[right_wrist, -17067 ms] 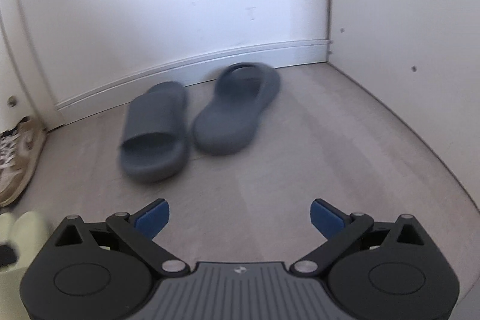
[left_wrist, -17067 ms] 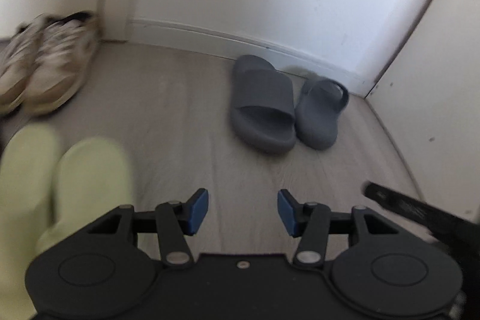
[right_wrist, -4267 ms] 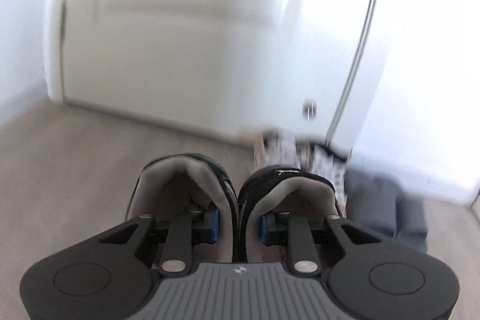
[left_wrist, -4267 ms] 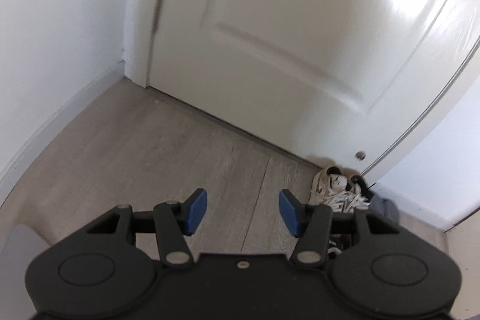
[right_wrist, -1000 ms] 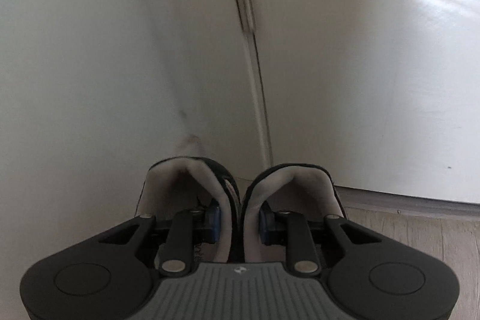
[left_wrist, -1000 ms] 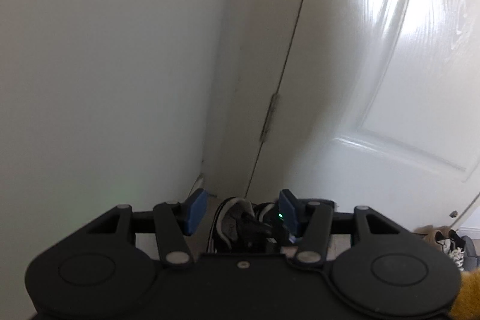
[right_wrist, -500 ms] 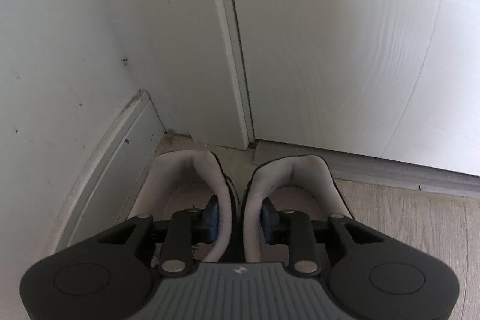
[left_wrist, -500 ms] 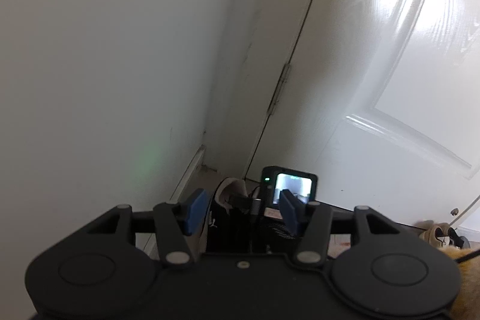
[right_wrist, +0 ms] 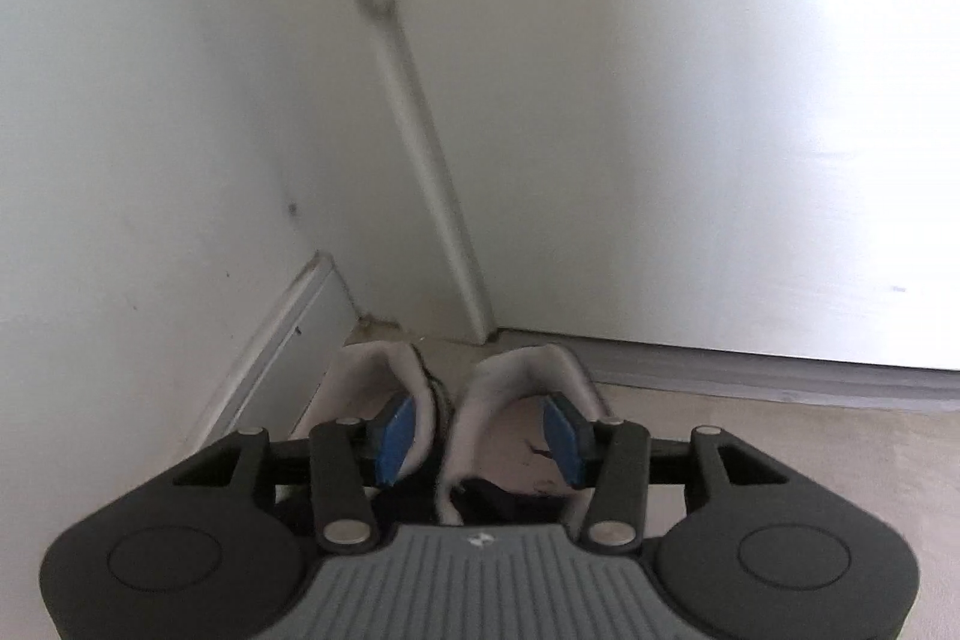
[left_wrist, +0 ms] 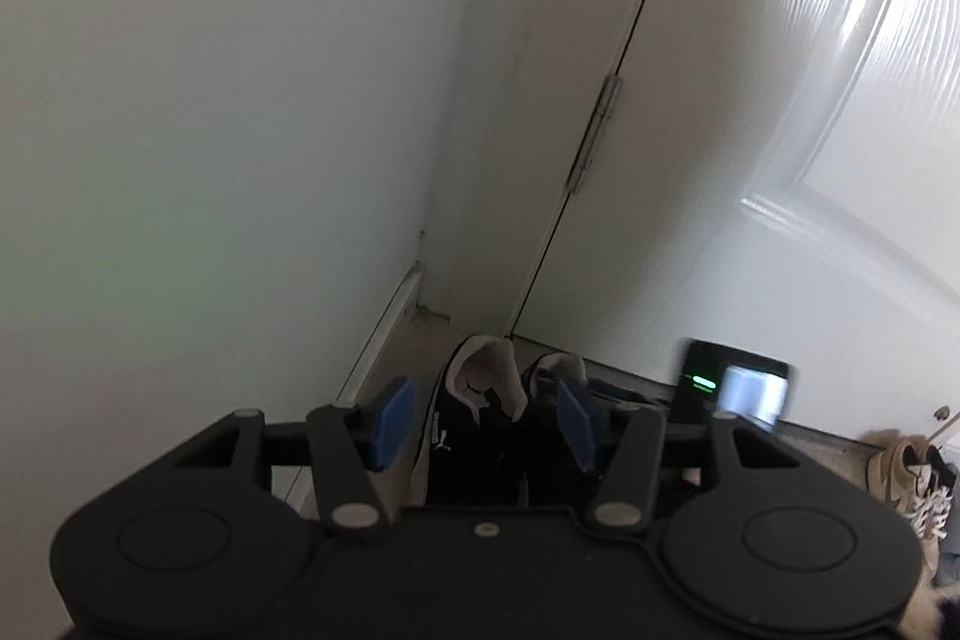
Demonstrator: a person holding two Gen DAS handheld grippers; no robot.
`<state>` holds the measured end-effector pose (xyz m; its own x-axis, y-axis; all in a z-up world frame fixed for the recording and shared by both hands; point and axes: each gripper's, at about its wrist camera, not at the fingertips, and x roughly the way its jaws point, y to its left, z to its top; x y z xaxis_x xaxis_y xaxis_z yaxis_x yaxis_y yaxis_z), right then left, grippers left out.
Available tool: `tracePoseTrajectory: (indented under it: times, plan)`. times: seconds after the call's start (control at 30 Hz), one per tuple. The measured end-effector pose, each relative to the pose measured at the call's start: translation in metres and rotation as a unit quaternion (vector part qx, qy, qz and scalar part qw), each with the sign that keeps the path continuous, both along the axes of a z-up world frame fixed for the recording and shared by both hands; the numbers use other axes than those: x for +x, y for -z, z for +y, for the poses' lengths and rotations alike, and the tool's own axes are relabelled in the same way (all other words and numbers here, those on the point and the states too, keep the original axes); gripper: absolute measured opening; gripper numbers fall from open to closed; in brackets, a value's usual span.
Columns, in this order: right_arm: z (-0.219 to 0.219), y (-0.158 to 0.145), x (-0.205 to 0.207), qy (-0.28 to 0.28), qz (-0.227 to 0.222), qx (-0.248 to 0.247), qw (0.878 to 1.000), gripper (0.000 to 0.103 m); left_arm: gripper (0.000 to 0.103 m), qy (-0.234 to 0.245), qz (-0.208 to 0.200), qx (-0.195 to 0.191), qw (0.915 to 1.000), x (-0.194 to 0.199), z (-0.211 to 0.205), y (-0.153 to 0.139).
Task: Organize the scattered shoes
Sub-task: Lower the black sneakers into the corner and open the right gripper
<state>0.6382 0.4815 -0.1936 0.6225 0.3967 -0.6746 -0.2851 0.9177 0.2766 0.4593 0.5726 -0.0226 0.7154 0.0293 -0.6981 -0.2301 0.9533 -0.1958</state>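
Observation:
A pair of black sneakers (left_wrist: 474,400) with pale grey lining (right_wrist: 528,370) stands on the floor, toes in the corner between wall and door. My right gripper (right_wrist: 480,437) is just behind their heels and its jaws are opening. One blue pad (right_wrist: 396,436) sits inside the left shoe and the other inside the right shoe, with the two inner collars between them and no pressure on them. In the left wrist view its back, with a lit screen (left_wrist: 738,388), shows right of the shoes. My left gripper (left_wrist: 483,424) hangs open above the pair, holding nothing.
A white wall (left_wrist: 180,100) with a skirting board (right_wrist: 270,340) runs on the left. A white panelled door (left_wrist: 780,100) with its hinge (left_wrist: 594,130) closes the corner. Beige sneakers (left_wrist: 900,466) lie far right by the door. Pale floor (right_wrist: 780,448) stretches to the right.
The right gripper's pads have spread off the sneakers' inner collars and it has slid right and back from them. The left wrist view has sunk lower toward the corner.

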Motion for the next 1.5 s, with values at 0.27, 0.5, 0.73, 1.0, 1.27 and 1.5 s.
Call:
tracePoseTrajectory:
  times: [0.27,0.5,0.73,1.0,1.27,1.5]
  plan:
    - [-0.064,0.023,-0.045,0.006,0.053,0.064,0.997,0.050,0.054,0.005,0.012,-0.013,0.9998,0.004,-0.008,0.012]
    - [-0.078,0.033,-0.063,0.026,0.096,0.141,0.985,0.050,0.054,0.022,0.026,-0.016,0.9993,0.005,-0.015,0.019]
    - [-0.049,0.047,-0.082,-0.035,0.120,0.090,0.988,0.050,0.054,0.022,0.045,-0.026,0.9984,0.009,-0.016,0.031]
    - [-0.034,0.045,-0.089,0.000,0.118,0.082,0.990,0.051,0.054,0.009,0.056,-0.041,0.9975,0.003,-0.014,0.039]
    - [-0.012,0.046,-0.070,0.080,0.153,0.120,0.978,0.050,0.054,0.063,0.059,-0.042,0.9953,0.050,0.037,0.024]
    - [0.011,0.045,-0.061,0.089,0.180,0.146,0.969,0.050,0.054,0.064,0.060,-0.040,0.9954,0.050,0.041,0.028]
